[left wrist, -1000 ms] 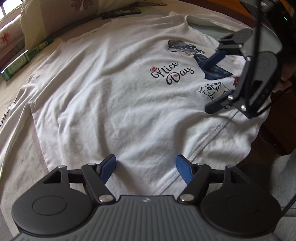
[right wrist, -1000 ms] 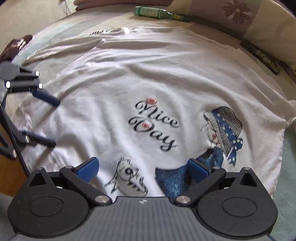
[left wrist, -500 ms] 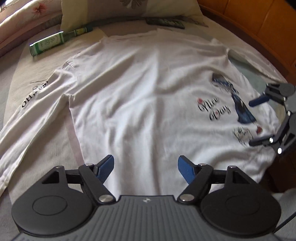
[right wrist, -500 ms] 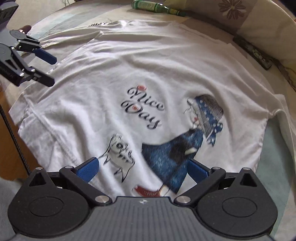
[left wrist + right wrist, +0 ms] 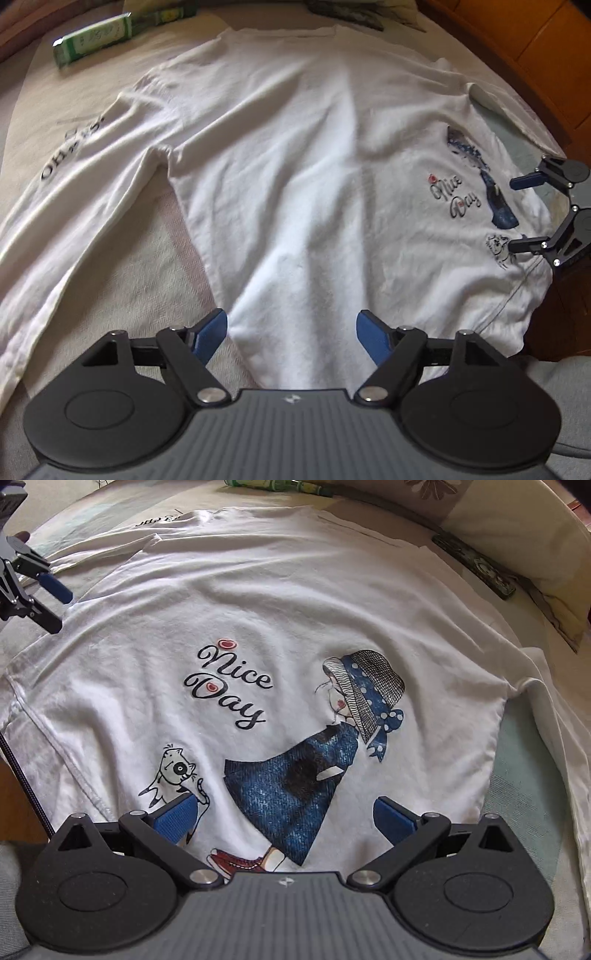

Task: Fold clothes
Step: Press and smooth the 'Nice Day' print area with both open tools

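A white long-sleeved shirt [image 5: 295, 166] lies spread flat on a bed, print side up, with a "Nice Day" print and a girl in a blue dress [image 5: 295, 775]. One sleeve [image 5: 66, 206] with black lettering stretches out at the left. My left gripper [image 5: 291, 328] is open and empty over the shirt's hem near its left side edge. My right gripper [image 5: 282, 812] is open and empty over the printed hem corner. Each gripper shows in the other's view: the right one [image 5: 517, 214] at the right, the left one [image 5: 51, 602] at the far left.
A green box [image 5: 110, 33] lies on the beige bedcover [image 5: 147, 266] beyond the sleeve. A dark remote [image 5: 476, 566] lies by a floral pillow [image 5: 517, 513] at the head end. A wooden bed frame [image 5: 535, 44] runs along the right. A green bottle [image 5: 280, 484] lies far off.
My left gripper has swung left and back, so the whole shirt and its left sleeve now show. My right gripper has drawn back toward the hem. Both stay open.
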`<act>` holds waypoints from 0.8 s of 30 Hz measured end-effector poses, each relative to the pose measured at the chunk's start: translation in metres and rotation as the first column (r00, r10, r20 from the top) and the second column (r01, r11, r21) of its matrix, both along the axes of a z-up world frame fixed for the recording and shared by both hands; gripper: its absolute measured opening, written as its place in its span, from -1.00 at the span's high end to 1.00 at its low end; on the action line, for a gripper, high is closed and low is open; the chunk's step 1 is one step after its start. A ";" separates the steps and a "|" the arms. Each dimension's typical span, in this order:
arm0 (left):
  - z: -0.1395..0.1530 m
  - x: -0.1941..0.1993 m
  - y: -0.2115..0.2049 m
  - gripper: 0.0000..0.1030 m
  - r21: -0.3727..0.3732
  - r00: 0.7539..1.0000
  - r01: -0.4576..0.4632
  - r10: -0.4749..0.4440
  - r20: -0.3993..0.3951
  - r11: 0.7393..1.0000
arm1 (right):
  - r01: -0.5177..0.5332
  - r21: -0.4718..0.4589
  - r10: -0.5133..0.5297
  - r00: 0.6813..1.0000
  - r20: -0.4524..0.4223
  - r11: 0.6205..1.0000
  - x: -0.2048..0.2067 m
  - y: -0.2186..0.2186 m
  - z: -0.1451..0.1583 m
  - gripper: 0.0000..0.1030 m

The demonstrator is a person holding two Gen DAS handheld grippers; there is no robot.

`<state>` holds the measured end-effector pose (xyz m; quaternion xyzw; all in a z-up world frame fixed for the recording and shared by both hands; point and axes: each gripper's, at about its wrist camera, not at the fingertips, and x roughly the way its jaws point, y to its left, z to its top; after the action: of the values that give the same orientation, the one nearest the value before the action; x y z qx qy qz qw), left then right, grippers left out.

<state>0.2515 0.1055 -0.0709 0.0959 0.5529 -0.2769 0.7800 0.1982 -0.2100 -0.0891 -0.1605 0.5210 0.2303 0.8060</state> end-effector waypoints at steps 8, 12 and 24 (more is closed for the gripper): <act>-0.023 -0.033 -0.019 -0.53 0.036 0.991 0.135 -0.134 -0.015 0.990 | -0.072 0.064 0.071 0.997 0.022 0.995 0.006 0.030 0.005 -1.00; -0.018 -0.052 -0.009 -0.55 0.112 0.989 0.141 -0.136 -0.057 0.984 | -0.035 0.024 0.036 0.998 -0.042 0.999 0.002 0.012 -0.007 -1.00; -0.021 -0.049 -0.052 -0.55 0.074 0.949 0.315 -0.315 -0.012 0.946 | -0.048 0.066 0.049 0.999 -0.009 0.997 0.024 0.019 -0.006 -1.00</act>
<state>0.2025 0.0530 -0.0923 0.2122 0.5408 -0.3766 0.7216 0.2217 -0.1907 -0.0956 -0.1451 0.5135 0.2677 0.8023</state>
